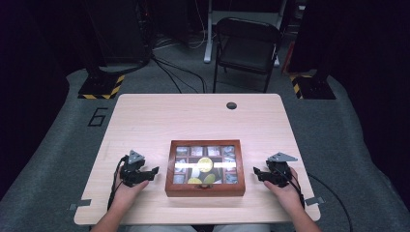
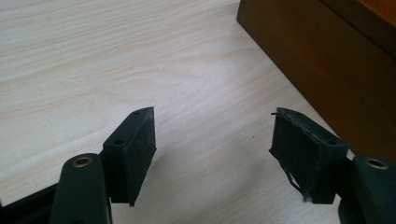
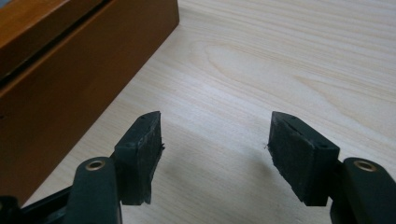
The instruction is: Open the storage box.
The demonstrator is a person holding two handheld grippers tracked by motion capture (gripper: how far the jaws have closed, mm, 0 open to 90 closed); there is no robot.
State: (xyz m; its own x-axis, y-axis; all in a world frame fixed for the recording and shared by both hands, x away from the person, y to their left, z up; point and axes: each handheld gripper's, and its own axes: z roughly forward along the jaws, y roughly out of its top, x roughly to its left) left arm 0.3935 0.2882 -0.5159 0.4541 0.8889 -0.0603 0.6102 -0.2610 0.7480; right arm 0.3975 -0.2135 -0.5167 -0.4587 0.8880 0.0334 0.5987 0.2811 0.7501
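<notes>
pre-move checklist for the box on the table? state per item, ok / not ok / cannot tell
1. Left gripper open, nothing between jaws: ok.
2. Right gripper open, nothing between jaws: ok.
3. Wooden box lid shut: ok, glass top lies flat.
4. Box sits between the two grippers, neither touching it: ok.
5. Box well inside the table edges: ok.
6. Front latch fastened: cannot tell, too small in the high view.

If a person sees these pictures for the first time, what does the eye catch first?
The eye goes first to the wooden box with a glass lid, closed, near the front middle of the light table. Next come the left gripper and the right gripper, one on each side of the box, both open and holding nothing. Behind the table stands a dark folding chair.
</notes>
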